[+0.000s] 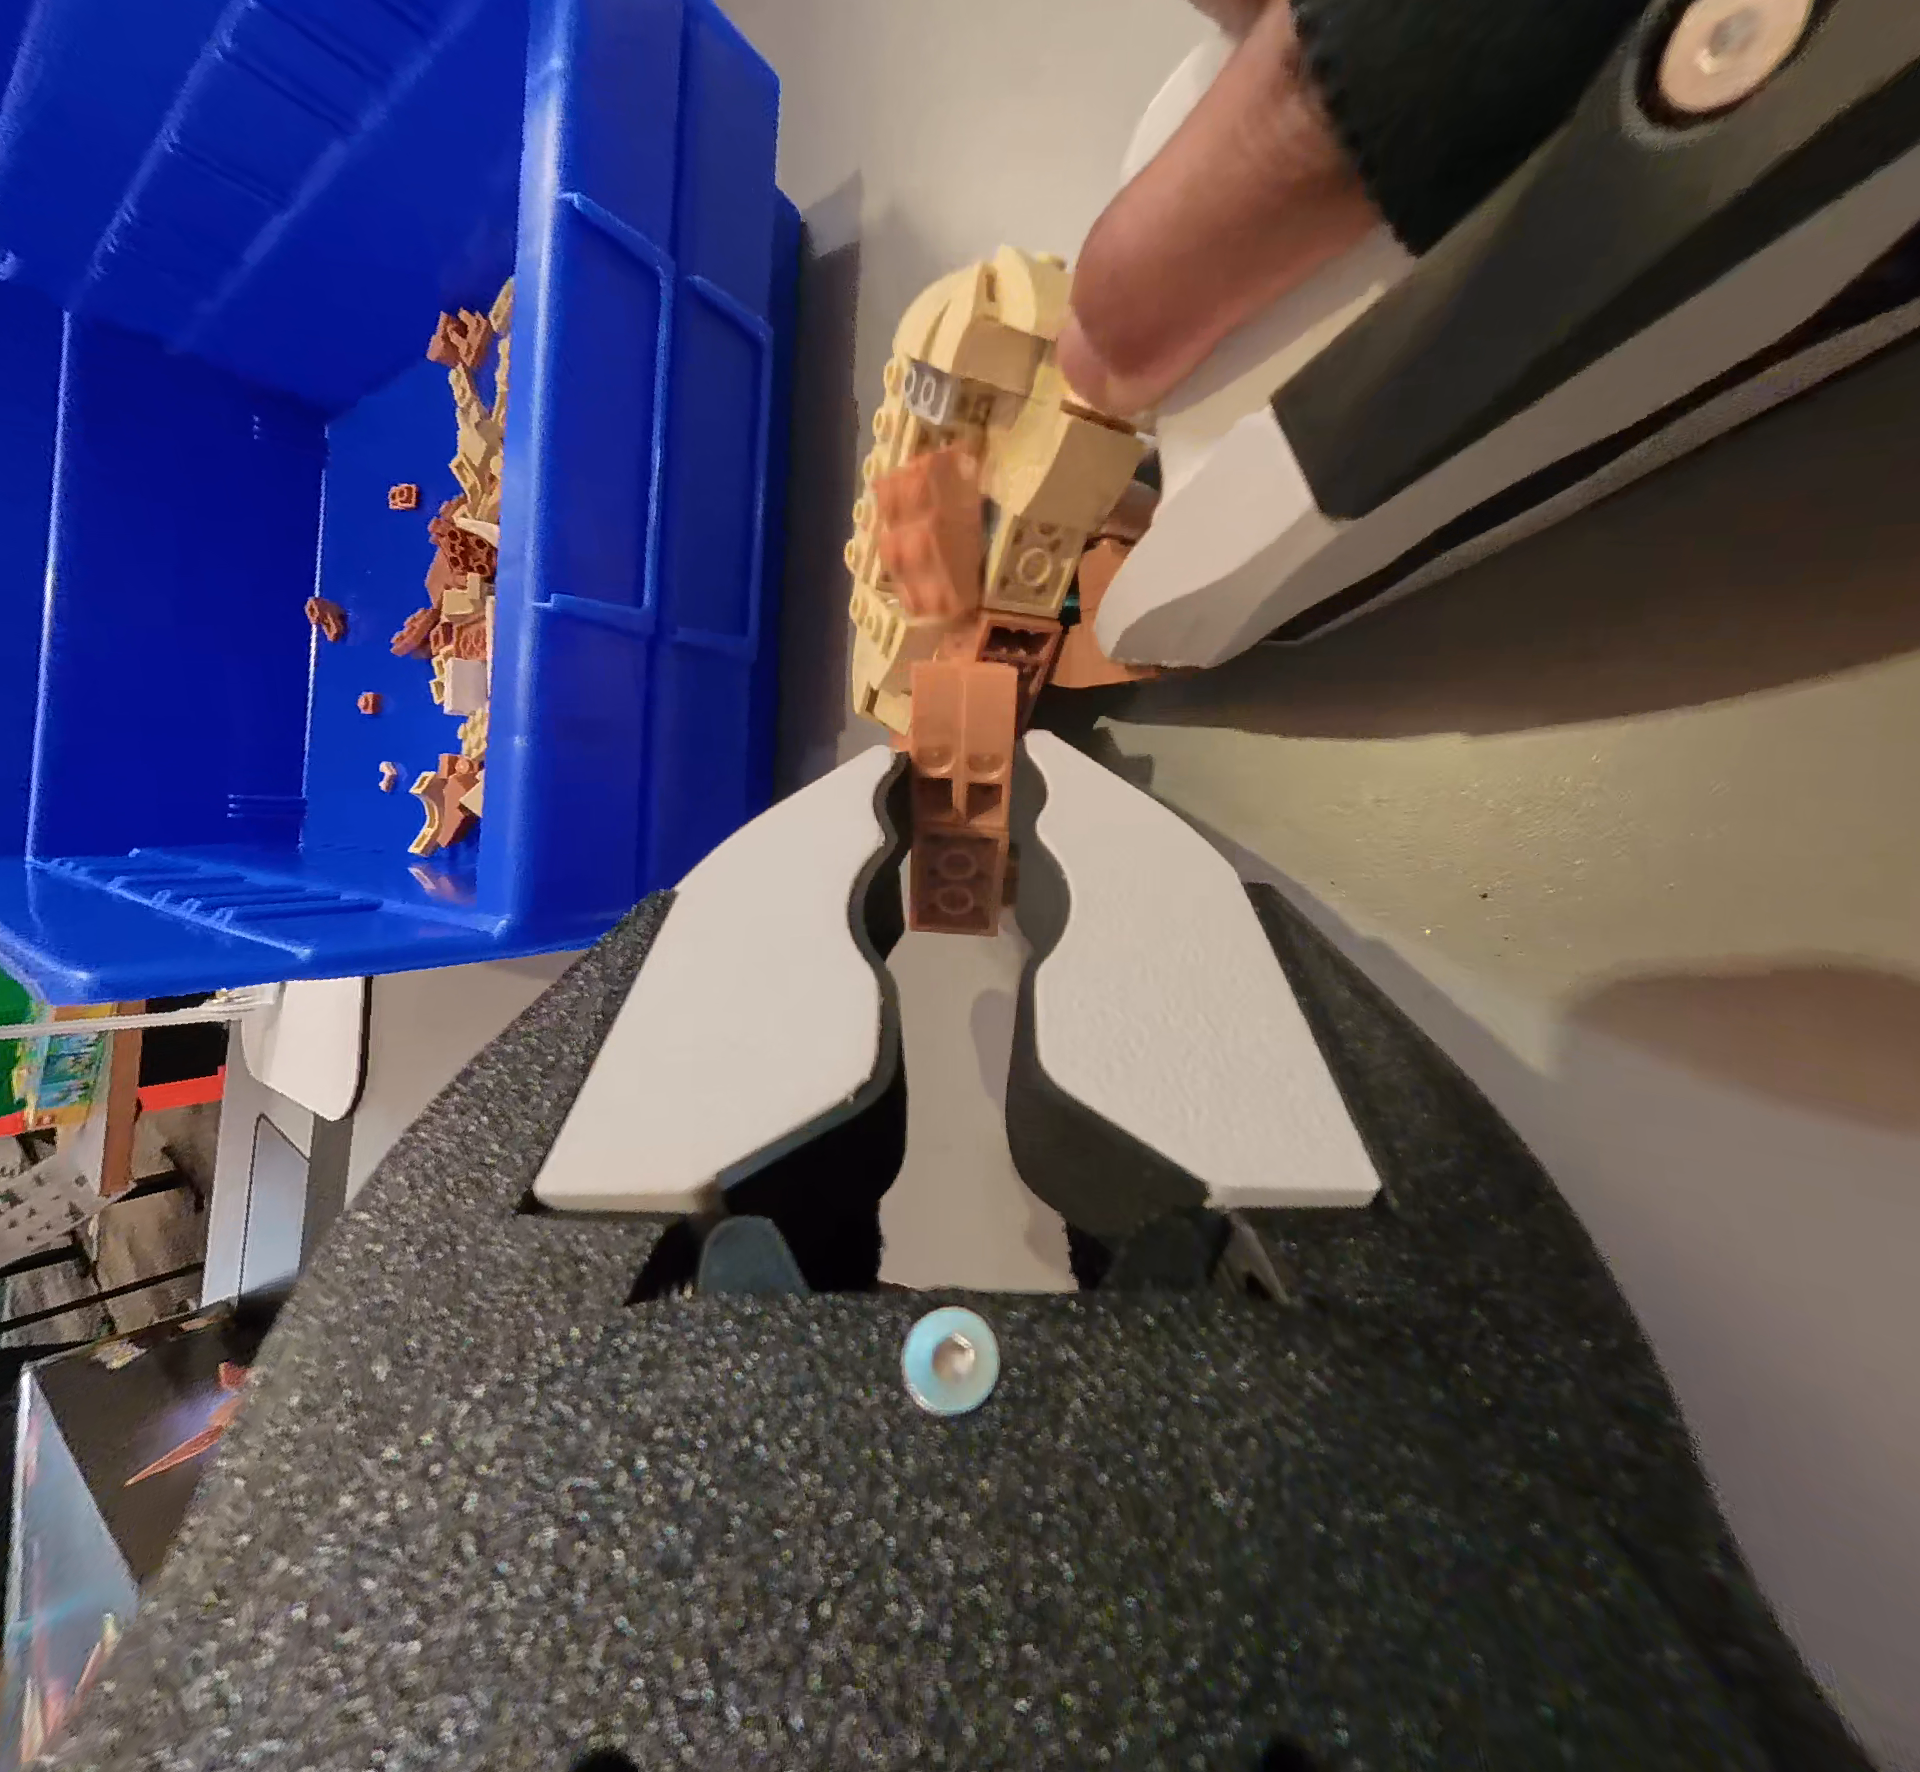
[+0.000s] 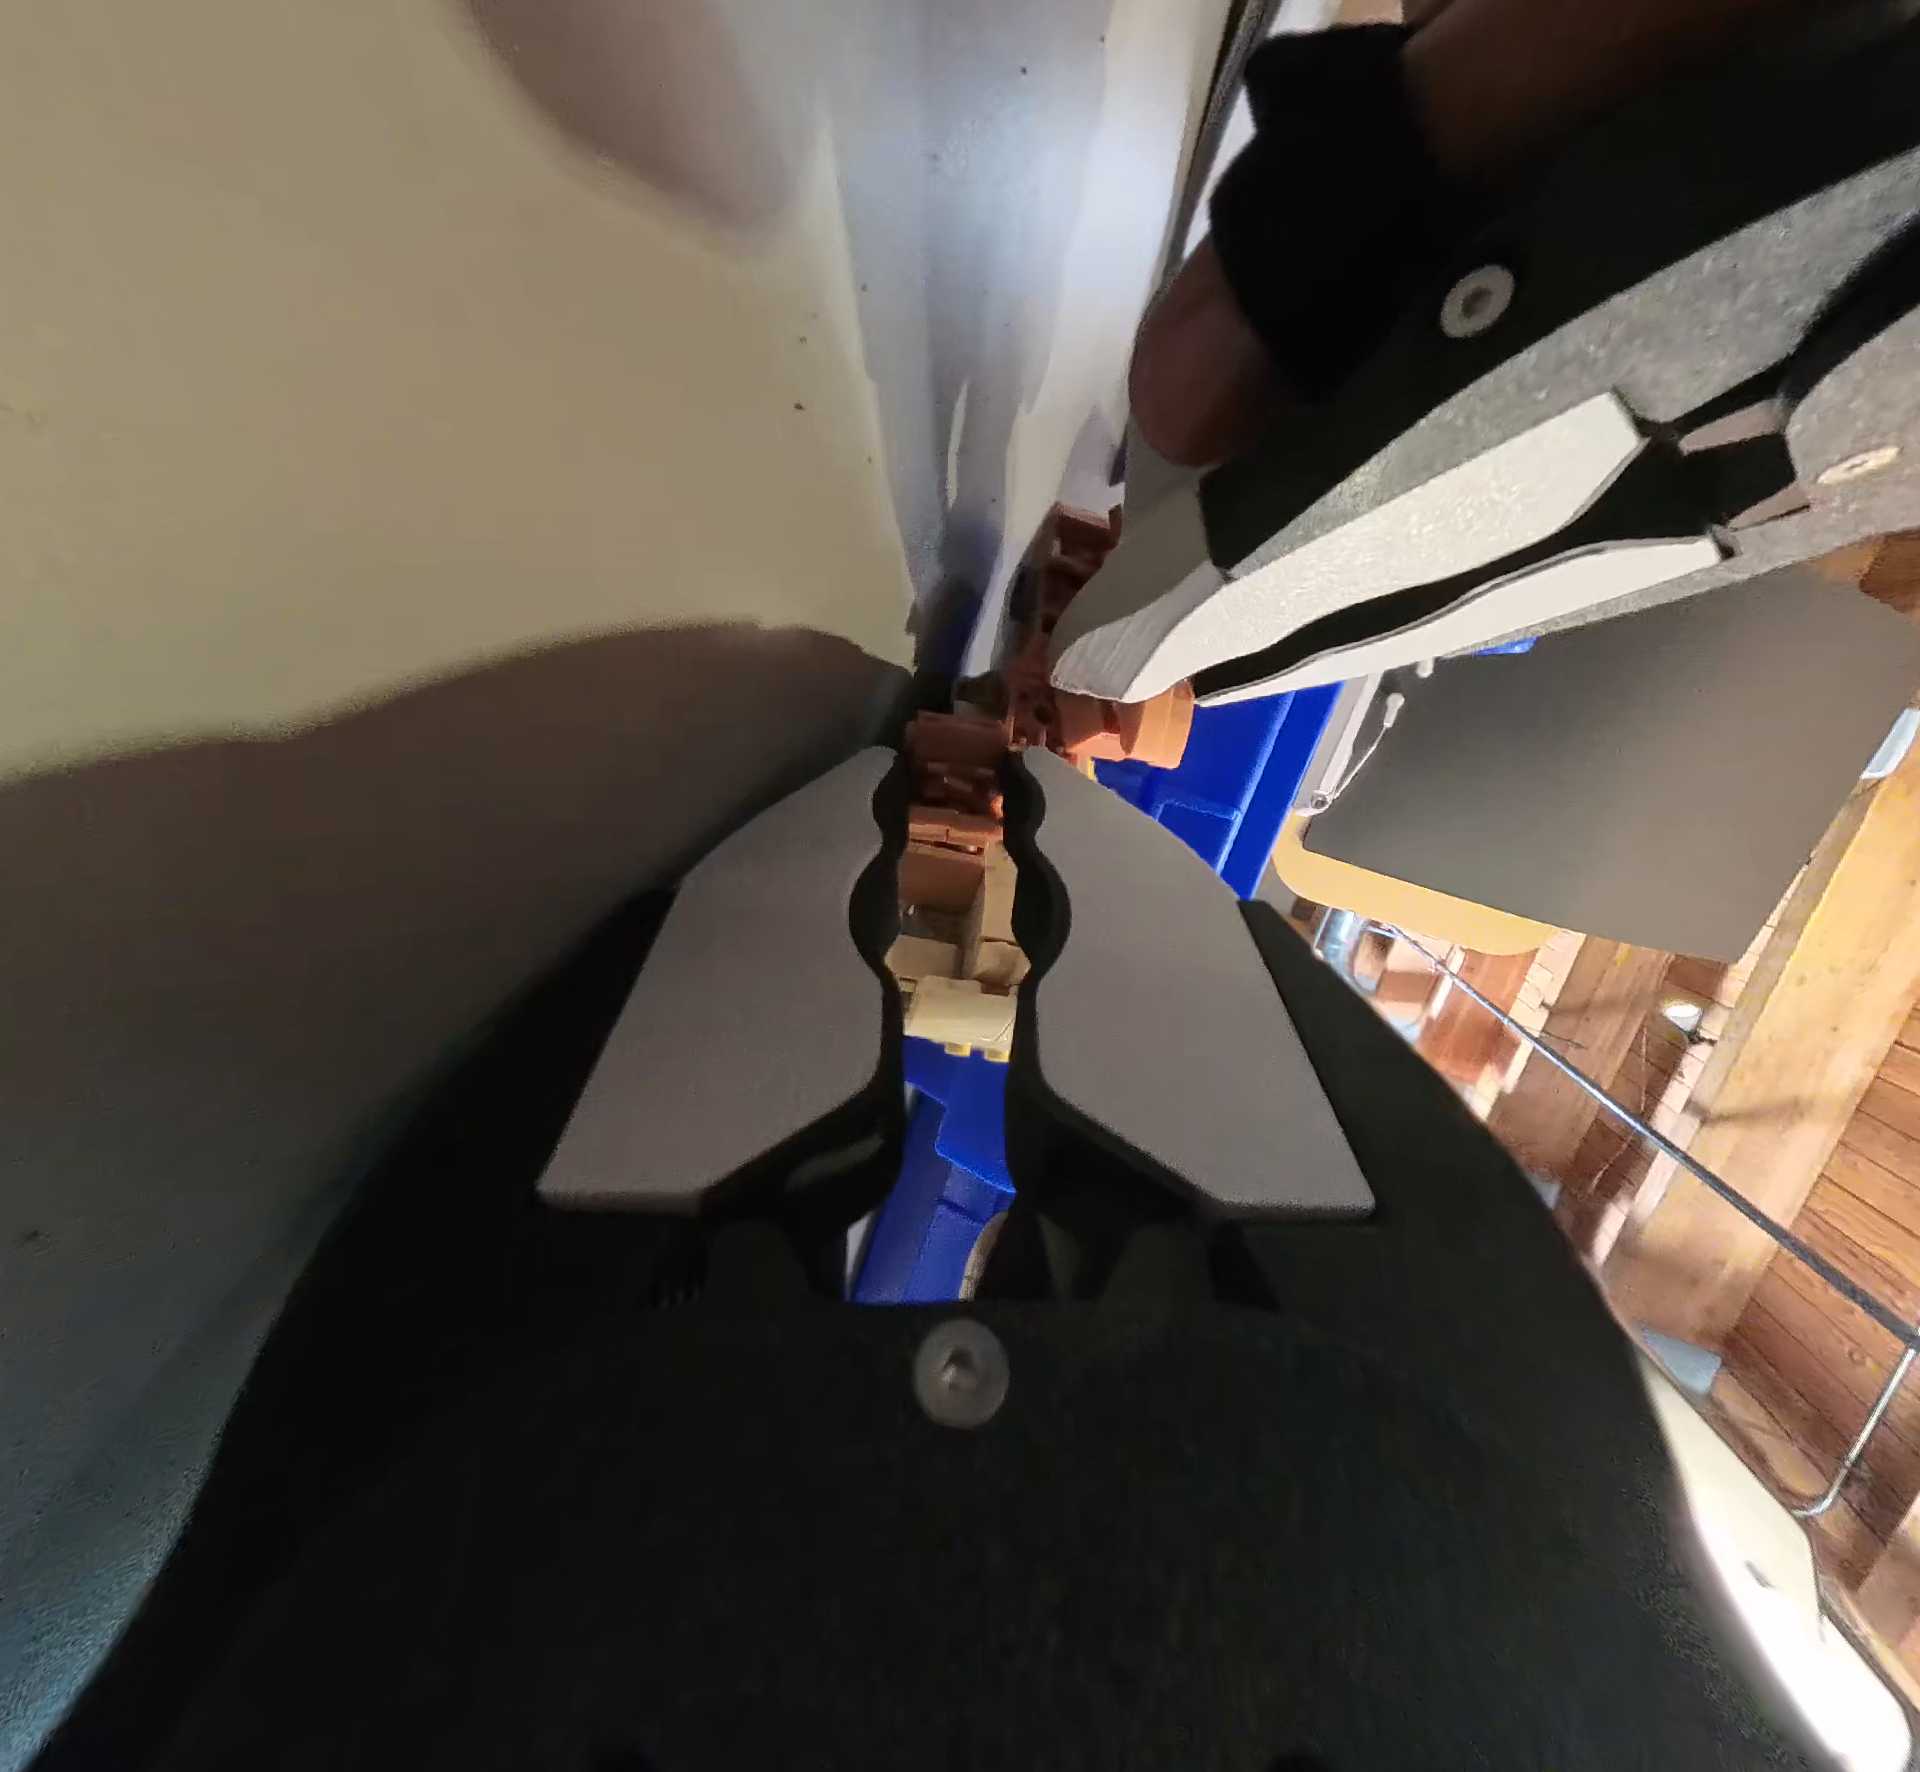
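Item: tan-and-brown brick model (image 1: 977, 517), held above the desk (image 1: 1558, 891) beside the blue bin (image 1: 623, 475), left tool (image 1: 961, 777) pinching its brown limb, right tool (image 2: 956, 787) apparently clamping the body; pull gently apart.

Warm indoor light, soft shadows across the table (image 2: 312, 372); strong fisheye bending at frame edges, motion blur mid-frame.
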Demonstrator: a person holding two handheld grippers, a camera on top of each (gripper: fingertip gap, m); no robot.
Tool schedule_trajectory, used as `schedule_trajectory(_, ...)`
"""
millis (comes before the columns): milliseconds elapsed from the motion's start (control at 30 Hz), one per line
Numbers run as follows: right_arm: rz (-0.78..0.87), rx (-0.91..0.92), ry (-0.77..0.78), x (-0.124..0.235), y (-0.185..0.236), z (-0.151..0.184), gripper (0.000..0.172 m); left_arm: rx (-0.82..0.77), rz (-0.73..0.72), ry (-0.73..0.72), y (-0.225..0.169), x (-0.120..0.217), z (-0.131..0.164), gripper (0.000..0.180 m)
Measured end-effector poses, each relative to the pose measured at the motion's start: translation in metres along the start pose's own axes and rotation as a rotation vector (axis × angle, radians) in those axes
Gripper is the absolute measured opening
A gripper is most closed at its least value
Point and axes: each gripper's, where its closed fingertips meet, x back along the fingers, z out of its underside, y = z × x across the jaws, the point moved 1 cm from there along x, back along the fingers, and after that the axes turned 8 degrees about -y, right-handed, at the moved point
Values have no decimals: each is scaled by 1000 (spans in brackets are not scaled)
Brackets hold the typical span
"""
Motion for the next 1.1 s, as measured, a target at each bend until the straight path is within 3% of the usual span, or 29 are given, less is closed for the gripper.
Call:
schedule_trajectory(33,4,-9,0,0,0,0,17,6,3,-5,0,0,-1,18)
schedule_trajectory(333,27,-48,1,0,-3,5,17,6,31,-70,-5,0,-4,18)
schedule_trajectory(1100,19,-151,-83,16,4,9,17,-90,-19,-82,-5,-7,1,18)
